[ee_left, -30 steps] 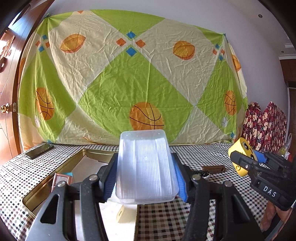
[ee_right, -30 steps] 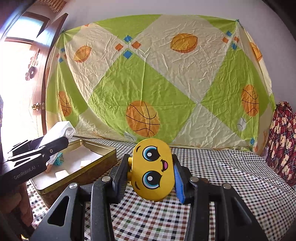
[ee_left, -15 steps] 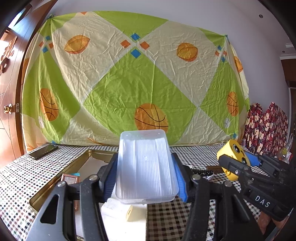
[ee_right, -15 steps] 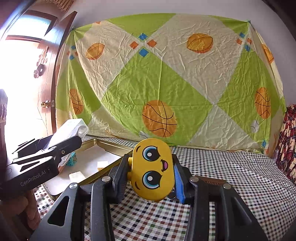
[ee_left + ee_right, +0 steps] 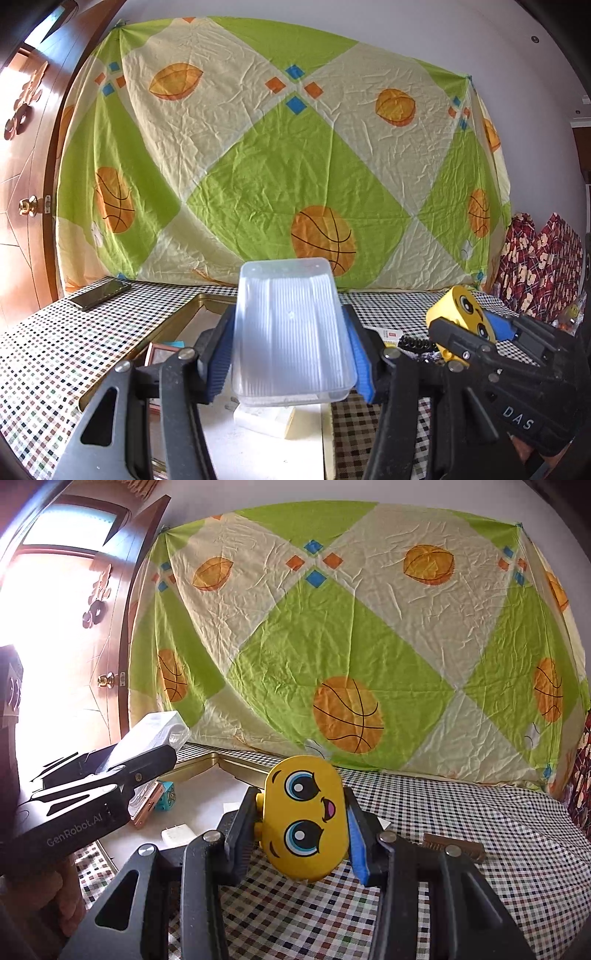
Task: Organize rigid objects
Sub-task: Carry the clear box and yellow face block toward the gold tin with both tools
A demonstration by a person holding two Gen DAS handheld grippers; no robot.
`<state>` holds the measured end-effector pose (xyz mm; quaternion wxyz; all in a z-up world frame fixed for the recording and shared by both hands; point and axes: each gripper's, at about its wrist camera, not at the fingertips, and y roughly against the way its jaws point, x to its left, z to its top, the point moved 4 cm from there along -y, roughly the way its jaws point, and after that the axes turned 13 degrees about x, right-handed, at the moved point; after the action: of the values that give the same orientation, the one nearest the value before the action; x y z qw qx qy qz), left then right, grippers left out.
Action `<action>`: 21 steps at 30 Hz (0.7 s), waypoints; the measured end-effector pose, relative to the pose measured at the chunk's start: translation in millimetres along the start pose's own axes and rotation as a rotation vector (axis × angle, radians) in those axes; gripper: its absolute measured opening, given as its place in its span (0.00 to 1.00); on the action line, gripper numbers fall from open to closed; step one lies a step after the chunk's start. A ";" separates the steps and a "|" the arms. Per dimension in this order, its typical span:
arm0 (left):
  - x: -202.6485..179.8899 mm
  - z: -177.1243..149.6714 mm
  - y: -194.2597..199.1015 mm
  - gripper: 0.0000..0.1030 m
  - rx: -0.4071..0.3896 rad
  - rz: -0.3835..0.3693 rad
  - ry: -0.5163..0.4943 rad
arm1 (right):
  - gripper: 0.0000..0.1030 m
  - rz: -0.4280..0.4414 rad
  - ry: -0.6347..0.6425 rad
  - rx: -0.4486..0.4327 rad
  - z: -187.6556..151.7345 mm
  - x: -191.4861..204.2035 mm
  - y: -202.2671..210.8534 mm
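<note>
Left gripper (image 5: pixel 291 354) is pinching a clear ribbed plastic box (image 5: pixel 291 332) between its blue pads, holding it in the air over the gold metal tray (image 5: pixel 173 325). Right gripper (image 5: pixel 303 830) is pinching a yellow cartoon-face case (image 5: pixel 304 818) the same way, hanging over the worktop (image 5: pixel 461 886) just beside the tray's right edge.

Worktop is wearing a small multicolour checked cloth. Tray is sitting on its left part, white-lined, holding a white charger block (image 5: pixel 178 837), a teal cube (image 5: pixel 165 795) and a copper-rimmed flat item (image 5: pixel 144 806). A brown comb (image 5: pixel 454 845) is lying on the cloth right of the tray; a dark phone (image 5: pixel 99 293) is lying at the far left corner.

A green-and-cream basketball-print sheet (image 5: pixel 280 155) is hanging across the white back wall. A wooden door (image 5: pixel 26 184) with a brass knob is standing at left, red patterned fabric (image 5: pixel 539 266) at right.
</note>
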<state>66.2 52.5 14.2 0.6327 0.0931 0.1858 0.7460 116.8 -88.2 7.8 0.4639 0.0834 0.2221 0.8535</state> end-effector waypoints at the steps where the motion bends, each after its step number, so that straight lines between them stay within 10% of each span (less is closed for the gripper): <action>1: 2.7 -0.4 -0.3 0.53 0.003 0.003 0.004 | 0.44 0.004 0.001 0.000 0.7 1.8 -1.0; 21: 46.5 -1.6 -1.2 0.53 0.030 0.064 0.058 | 0.44 0.069 0.059 0.012 9.9 44.5 -20.3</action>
<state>58.3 97.9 7.8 0.6012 0.0869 0.2123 0.7655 110.8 -38.8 4.5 0.4267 0.0686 0.2381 0.8698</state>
